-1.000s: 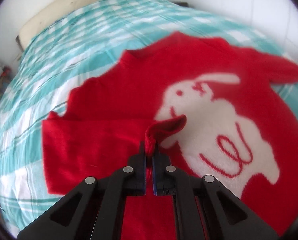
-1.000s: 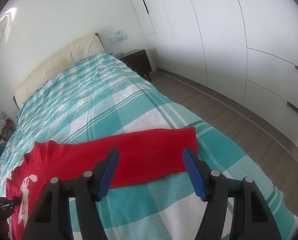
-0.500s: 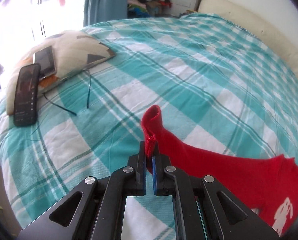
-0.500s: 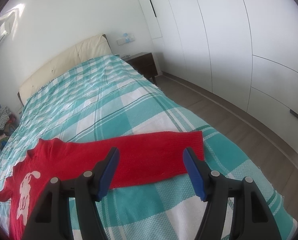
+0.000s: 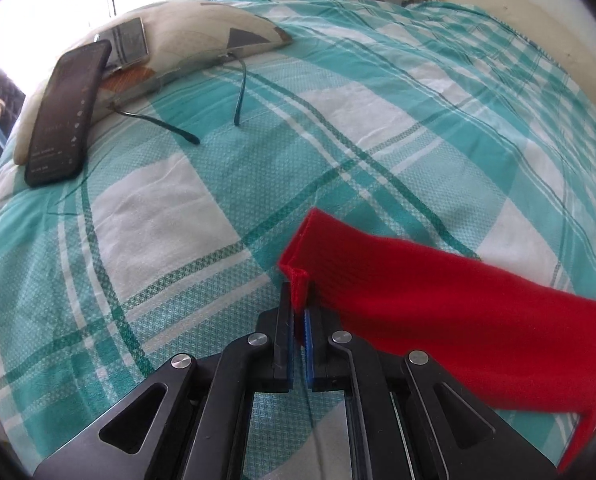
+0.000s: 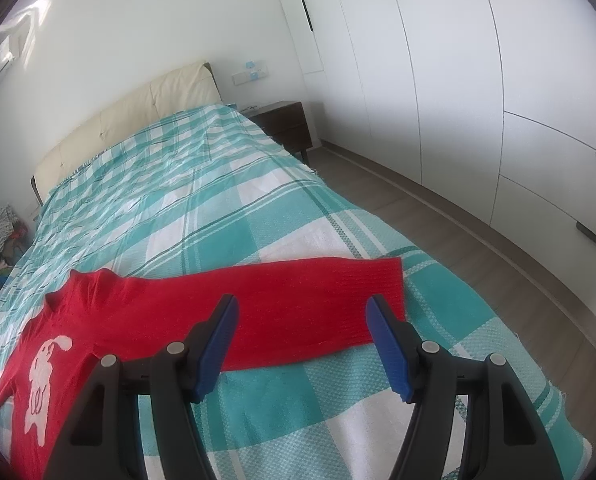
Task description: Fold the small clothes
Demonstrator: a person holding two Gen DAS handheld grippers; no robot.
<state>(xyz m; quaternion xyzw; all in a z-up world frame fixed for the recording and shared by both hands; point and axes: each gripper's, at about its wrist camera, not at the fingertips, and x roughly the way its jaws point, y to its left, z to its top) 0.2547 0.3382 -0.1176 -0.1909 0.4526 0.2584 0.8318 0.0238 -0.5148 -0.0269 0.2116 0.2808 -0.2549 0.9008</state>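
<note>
A small red sweater (image 6: pixel 146 316) with a white rabbit on its chest lies face up on the teal-and-white checked bedspread (image 6: pixel 202 216). Its one sleeve (image 6: pixel 322 300) stretches flat to the right, with my right gripper (image 6: pixel 302 312) open just above its outer half, touching nothing. In the left wrist view the other sleeve (image 5: pixel 438 300) is drawn out over the bedspread (image 5: pixel 170 220). My left gripper (image 5: pixel 299 292) is shut on the corner of that sleeve's cuff (image 5: pixel 294 268), which stands folded up between the fingers.
A beige cushion (image 5: pixel 194 40) at the bed's corner carries a black phone (image 5: pixel 66 112), a second device (image 5: pixel 128 42) and glasses (image 5: pixel 178 130). A headboard (image 6: pixel 138 120), a dark nightstand (image 6: pixel 286 124), white wardrobes (image 6: pixel 498 100) and wooden floor (image 6: pixel 478 264) lie beyond.
My left gripper carried the cuff off the sweater's body and out sideways, rolling over, so the sleeve now lies stretched toward the cushion. The right gripper stayed put and open.
</note>
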